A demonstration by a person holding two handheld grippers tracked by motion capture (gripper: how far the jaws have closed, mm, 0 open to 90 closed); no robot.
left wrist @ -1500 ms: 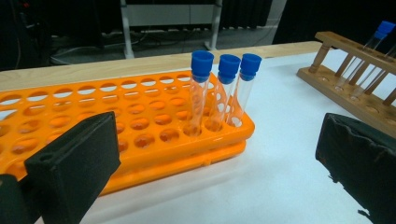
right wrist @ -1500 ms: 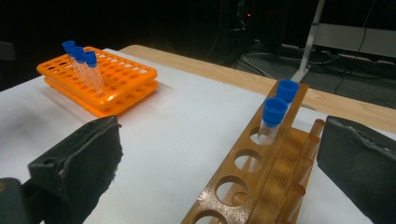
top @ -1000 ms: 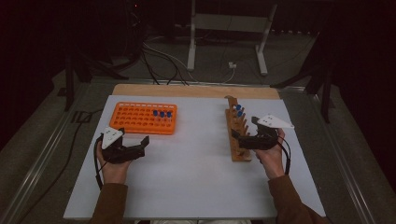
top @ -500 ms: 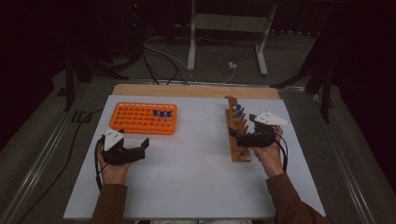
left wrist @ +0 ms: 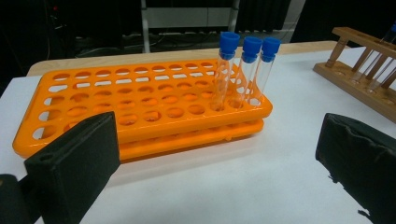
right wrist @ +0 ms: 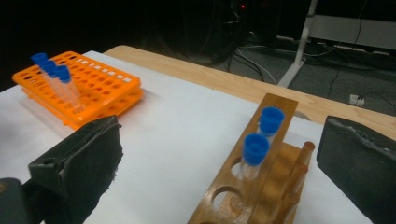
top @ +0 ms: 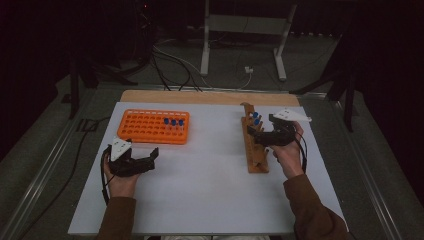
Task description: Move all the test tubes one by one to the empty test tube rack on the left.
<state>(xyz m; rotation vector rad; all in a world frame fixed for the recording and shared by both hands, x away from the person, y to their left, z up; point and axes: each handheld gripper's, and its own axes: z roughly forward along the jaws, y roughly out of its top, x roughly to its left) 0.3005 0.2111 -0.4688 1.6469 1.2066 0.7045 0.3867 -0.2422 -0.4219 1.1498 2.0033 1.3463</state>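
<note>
Right gripper (right wrist: 219, 163): jaws gaping wide, holding nothing, nearing the capped tube (right wrist: 253, 154).
Risk: jaw clipping the wooden rack (right wrist: 261, 186), tipping it.
Left gripper (left wrist: 219, 168): idling wide open, empty.

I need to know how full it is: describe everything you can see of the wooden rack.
The wooden rack is light brown, its top bar drilled with round holes and carried on turned posts. It stands upright on the white table, lengthwise away from the person. Two blue-capped tubes stand at its far end; nearer holes look empty. The right claw hovers open over it.

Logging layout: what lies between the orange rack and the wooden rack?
Bare white table lies between orange rack and wooden rack, seen in the high view.
</note>
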